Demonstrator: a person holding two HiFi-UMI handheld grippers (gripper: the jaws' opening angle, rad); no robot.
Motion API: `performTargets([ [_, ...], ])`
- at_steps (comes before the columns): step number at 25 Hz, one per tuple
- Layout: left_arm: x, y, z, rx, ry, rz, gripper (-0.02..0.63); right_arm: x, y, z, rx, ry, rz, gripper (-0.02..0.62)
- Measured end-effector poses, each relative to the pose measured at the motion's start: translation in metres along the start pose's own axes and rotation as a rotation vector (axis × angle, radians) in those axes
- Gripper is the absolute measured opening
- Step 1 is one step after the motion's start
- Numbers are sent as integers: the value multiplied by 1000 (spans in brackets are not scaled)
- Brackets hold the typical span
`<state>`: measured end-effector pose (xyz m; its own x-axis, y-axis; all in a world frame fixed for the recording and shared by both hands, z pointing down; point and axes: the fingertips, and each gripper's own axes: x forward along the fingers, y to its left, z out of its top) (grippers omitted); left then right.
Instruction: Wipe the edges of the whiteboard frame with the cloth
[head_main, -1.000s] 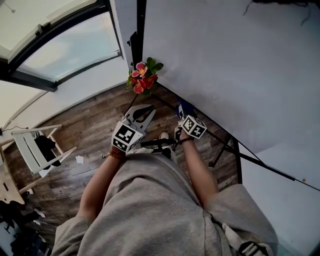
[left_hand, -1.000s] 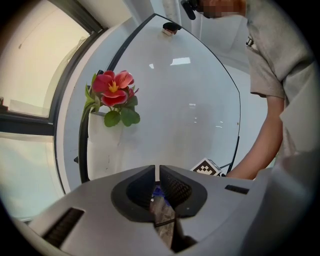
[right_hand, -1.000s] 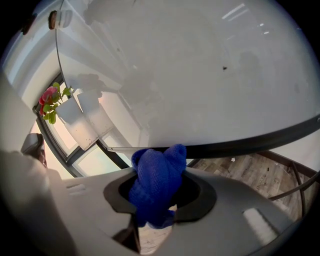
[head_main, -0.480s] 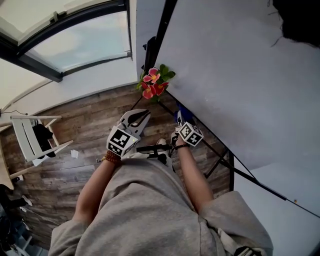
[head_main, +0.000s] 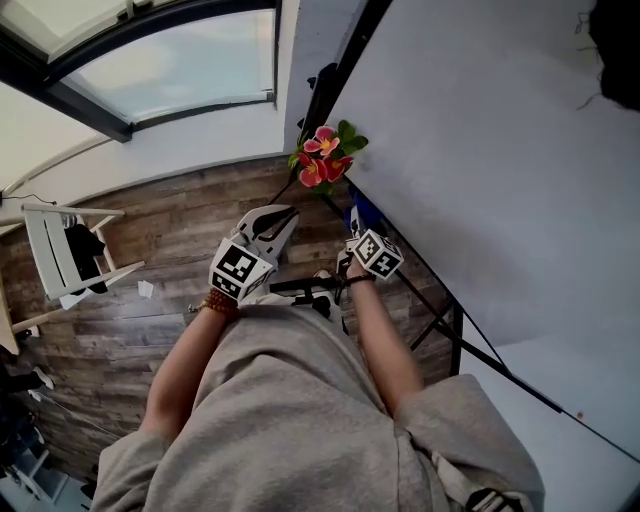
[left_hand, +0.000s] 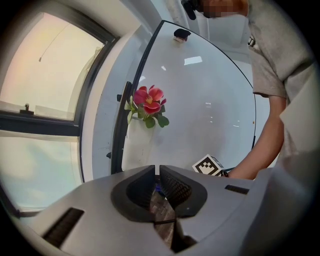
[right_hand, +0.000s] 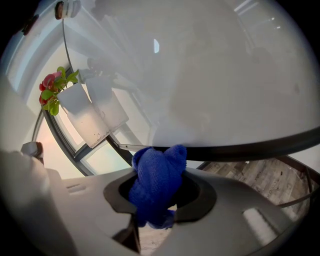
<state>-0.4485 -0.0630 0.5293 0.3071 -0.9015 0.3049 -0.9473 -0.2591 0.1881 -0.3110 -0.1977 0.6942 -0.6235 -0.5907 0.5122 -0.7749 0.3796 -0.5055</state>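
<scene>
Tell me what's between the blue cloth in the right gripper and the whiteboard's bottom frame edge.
Nothing. In the right gripper view the cloth reaches right up to the dark frame edge, with no gap or object showing between them.

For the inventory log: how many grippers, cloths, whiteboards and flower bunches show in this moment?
Grey handheld grippers: 2 (left gripper, right gripper)
Crumpled blue cloth: 1
Black-framed whiteboard: 1
Pink flower bunch: 1
Total: 5

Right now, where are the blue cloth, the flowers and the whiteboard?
blue cloth (right_hand: 156, 182): right gripper view, middle of the bunch.
flowers (left_hand: 148, 99): left gripper view, on a red petal.
whiteboard (head_main: 480, 150): head view, bare white face.
</scene>
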Motion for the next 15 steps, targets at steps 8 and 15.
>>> performTargets([
  [8,-13,12,-3,-8,-2,32,34,11,13,-1,-23,6,20,147],
  [15,-26,20,-12,-12,25,45,34,23,28,-2,-38,4,44,147],
])
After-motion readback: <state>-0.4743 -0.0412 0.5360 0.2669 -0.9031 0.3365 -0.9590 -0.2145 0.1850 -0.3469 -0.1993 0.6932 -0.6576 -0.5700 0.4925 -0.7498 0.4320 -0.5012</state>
